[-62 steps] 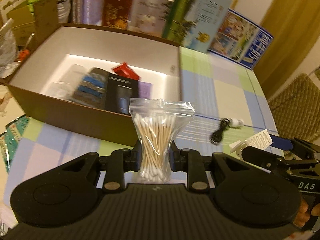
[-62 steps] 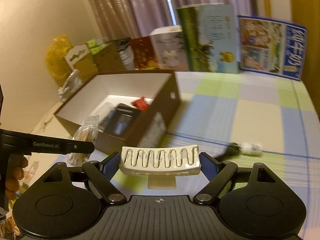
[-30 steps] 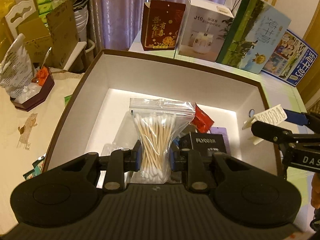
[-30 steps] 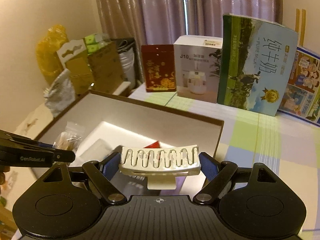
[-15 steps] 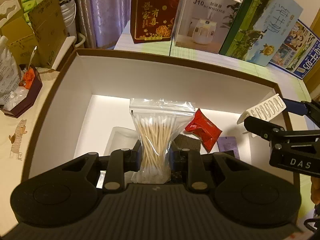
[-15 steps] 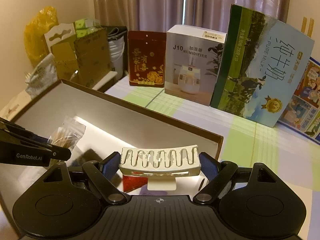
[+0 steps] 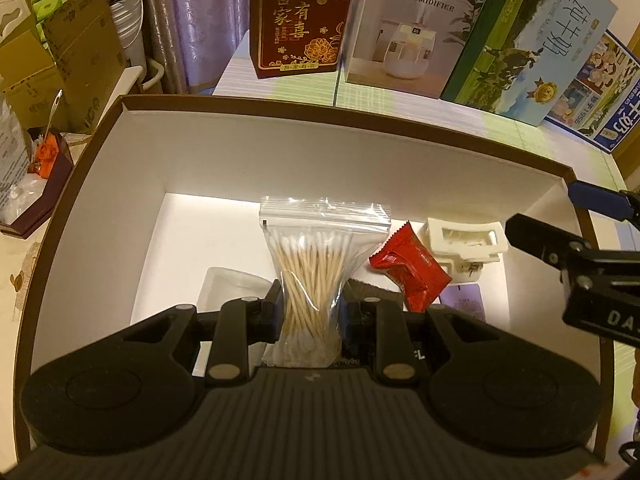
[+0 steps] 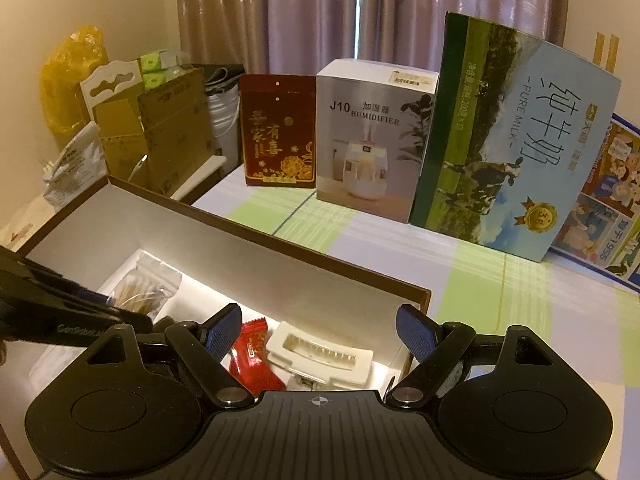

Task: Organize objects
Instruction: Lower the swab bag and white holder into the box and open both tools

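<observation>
Over the open brown box (image 7: 320, 160) with its white inside, my left gripper (image 7: 310, 312) is shut on a clear zip bag of cotton swabs (image 7: 316, 256), which it holds upright. A white comb-like clip (image 7: 464, 240) lies on the box floor at the right, next to a red snack packet (image 7: 410, 270). In the right wrist view my right gripper (image 8: 320, 326) hangs open just above that clip (image 8: 320, 354), with nothing between its blue pads. The bag of swabs (image 8: 140, 288) and the left gripper show at the left of that view.
In the box also lie a clear plastic container (image 7: 228, 284) and a purple card (image 7: 464, 306). Behind the box stand a dark red carton (image 7: 300, 20), a humidifier box (image 7: 408, 28) and a milk carton (image 7: 528, 40). A checked tablecloth (image 8: 480, 280) spreads to the right.
The right gripper has let go of the white clip, which now lies in the box by the red packet. The left gripper has sunk further over the box with the swab bag.
</observation>
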Demonstrator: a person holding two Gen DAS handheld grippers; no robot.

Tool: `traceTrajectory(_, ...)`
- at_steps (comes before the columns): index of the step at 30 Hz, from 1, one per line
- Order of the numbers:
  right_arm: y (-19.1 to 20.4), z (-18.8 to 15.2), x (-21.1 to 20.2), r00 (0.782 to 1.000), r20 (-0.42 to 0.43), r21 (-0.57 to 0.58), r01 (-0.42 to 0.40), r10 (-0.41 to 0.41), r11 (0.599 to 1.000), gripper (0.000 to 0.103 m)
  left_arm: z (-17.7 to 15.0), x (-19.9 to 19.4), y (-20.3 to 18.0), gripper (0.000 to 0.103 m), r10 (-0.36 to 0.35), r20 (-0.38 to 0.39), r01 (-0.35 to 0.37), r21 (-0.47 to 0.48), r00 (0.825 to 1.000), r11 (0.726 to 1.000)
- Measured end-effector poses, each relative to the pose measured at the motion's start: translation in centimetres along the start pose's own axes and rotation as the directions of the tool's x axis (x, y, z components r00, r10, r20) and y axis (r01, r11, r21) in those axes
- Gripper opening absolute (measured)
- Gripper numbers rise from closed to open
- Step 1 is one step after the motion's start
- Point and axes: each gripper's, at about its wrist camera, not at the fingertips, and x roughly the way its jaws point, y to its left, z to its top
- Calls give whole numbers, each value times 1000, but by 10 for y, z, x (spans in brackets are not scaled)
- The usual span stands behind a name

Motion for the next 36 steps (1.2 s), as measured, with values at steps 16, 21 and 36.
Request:
traceTrajectory(16, 7, -10, -16, 995, -36, 8, -88, 88, 996, 98, 7, -16, 0, 72, 25, 79, -27, 35, 997, 999)
traceTrajectory(21, 12, -16, -28, 993, -45, 17, -111, 112, 994, 101, 2, -31, 4, 81, 36, 89, -39, 32, 995, 999)
traceTrajectory(36, 19, -33, -82, 990, -28, 87, -138, 141, 987, 101, -35, -94, 2, 93, 41, 152, -45, 24, 988, 999)
